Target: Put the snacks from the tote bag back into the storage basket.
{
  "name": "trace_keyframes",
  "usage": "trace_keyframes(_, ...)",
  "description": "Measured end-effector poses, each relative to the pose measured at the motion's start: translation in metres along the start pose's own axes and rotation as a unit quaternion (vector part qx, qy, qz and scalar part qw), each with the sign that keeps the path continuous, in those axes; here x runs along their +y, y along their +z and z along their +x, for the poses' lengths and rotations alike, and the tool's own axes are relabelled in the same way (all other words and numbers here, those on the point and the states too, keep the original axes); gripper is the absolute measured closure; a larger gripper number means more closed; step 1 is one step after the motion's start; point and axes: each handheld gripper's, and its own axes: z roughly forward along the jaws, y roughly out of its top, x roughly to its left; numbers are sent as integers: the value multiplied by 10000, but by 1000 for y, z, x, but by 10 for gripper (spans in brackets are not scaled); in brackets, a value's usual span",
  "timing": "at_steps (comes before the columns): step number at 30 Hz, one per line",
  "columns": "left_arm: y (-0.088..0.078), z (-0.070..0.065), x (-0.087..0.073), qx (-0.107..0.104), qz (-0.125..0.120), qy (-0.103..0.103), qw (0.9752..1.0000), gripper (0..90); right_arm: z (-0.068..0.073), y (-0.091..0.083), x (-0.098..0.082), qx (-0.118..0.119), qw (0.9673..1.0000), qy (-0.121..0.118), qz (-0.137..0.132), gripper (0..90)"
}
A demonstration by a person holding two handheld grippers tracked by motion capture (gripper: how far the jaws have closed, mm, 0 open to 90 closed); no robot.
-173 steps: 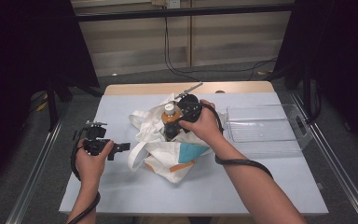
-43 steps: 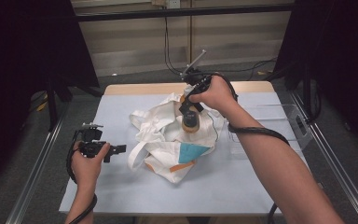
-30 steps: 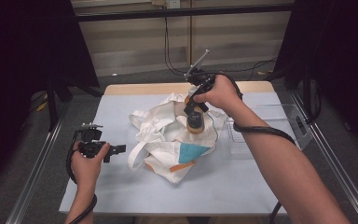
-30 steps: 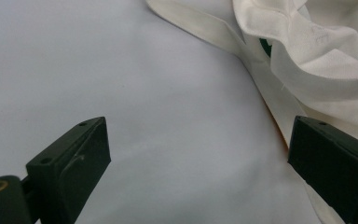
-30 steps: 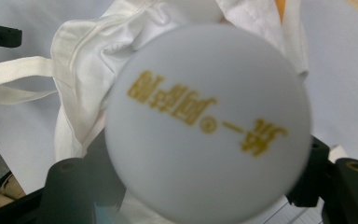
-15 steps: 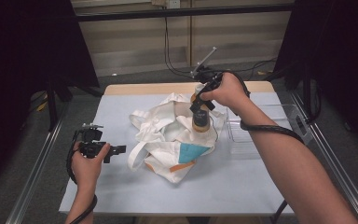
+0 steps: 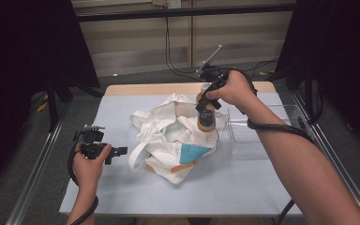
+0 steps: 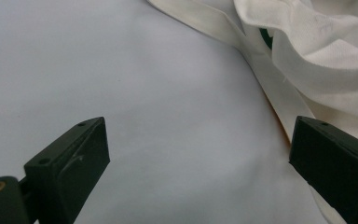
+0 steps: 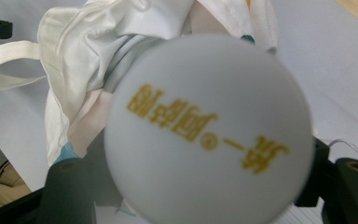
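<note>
The right gripper (image 7: 205, 104) pinches a bottle (image 7: 206, 120) by its white cap (image 9: 209, 135), holding it upright in the air above the far right part of a crumpled white tote bag (image 7: 171, 136) in the middle of the desk (image 7: 243, 183). A clear plastic tray (image 7: 253, 136) lies just right of the bag. The left gripper (image 7: 115, 151) rests near the desk's left edge, its fingers (image 8: 70, 163) spread with nothing between them, pointing toward the bag's strap (image 8: 270, 88).
</note>
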Motion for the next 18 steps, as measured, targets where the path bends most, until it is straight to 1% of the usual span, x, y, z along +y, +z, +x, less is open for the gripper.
trace_keyframes(1,0,1,0,-7,49,73,10000,47,-1,-1,0,4,10000,11,-22,302)
trace_keyframes(4,1,0,0,-17,71,63,10000,47,-3,-5,-2,-10,10000,35,-43,302)
trace_keyframes(5,1,1,0,19,98,142,9998,48,-4,-6,-3,-11,10000,25,-54,302)
trace_keyframes(6,1,0,0,32,67,112,9999,48,-4,-7,-3,-4,10000,39,-61,302)
trace_keyframes(8,1,0,-1,40,80,131,9999,49,-6,-10,-5,-17,10000,41,-52,302)
trace_keyframes(9,1,0,-1,52,86,148,9998,49,-6,-11,-5,-27,10000,83,-18,302)
trace_keyframes(10,1,-1,-1,67,85,158,9998,49,-6,-11,-6,-31,10000,53,-10,302)
trace_keyframes(11,1,-1,-2,24,123,176,9998,49,-7,-12,-6,-36,10000,49,-23,302)
trace_keyframes(12,2,-1,-2,66,133,206,9997,48,-7,-12,-7,-43,10000,43,-22,302)
trace_keyframes(13,2,-1,-2,64,164,253,9995,48,-8,-13,-7,-44,10000,50,8,302)
trace_keyframes(14,2,-1,-2,26,151,226,9996,47,-8,-14,-7,-31,10000,76,24,301)
trace_keyframes(15,2,-1,-2,15,116,186,9998,47,-9,-14,-8,-37,10000,53,13,302)
trace_keyframes(18,1,-2,-1,-23,103,231,9997,47,-10,-17,-9,-48,9999,72,51,302)
